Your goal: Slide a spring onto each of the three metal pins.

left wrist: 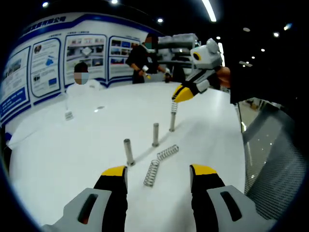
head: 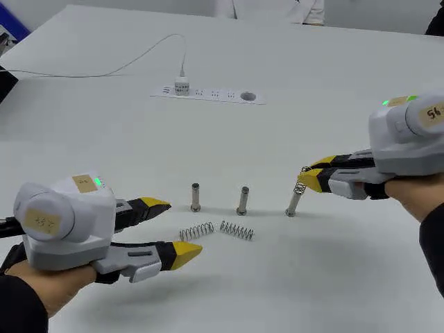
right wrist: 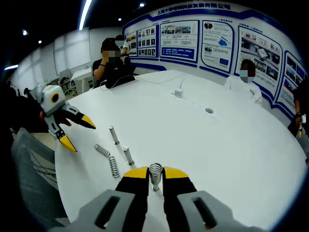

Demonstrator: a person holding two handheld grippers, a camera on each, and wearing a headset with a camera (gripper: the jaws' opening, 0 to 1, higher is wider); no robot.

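Right gripper (head: pixel 309 177) clenched spring (head: pixel 300 187) atop right pin (head: pixel 294 201) | left gripper (head: pixel 179 227) gaped, empty | none judged seated; loose springs (head: pixel 196 231), bare pins (head: pixel 195 197) outstanding.

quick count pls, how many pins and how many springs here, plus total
metal pins: 3
springs: 3, made up of 2 loose springs lying flat and 1 held spring in the right gripper at the top of the right-hand pin
total: 6
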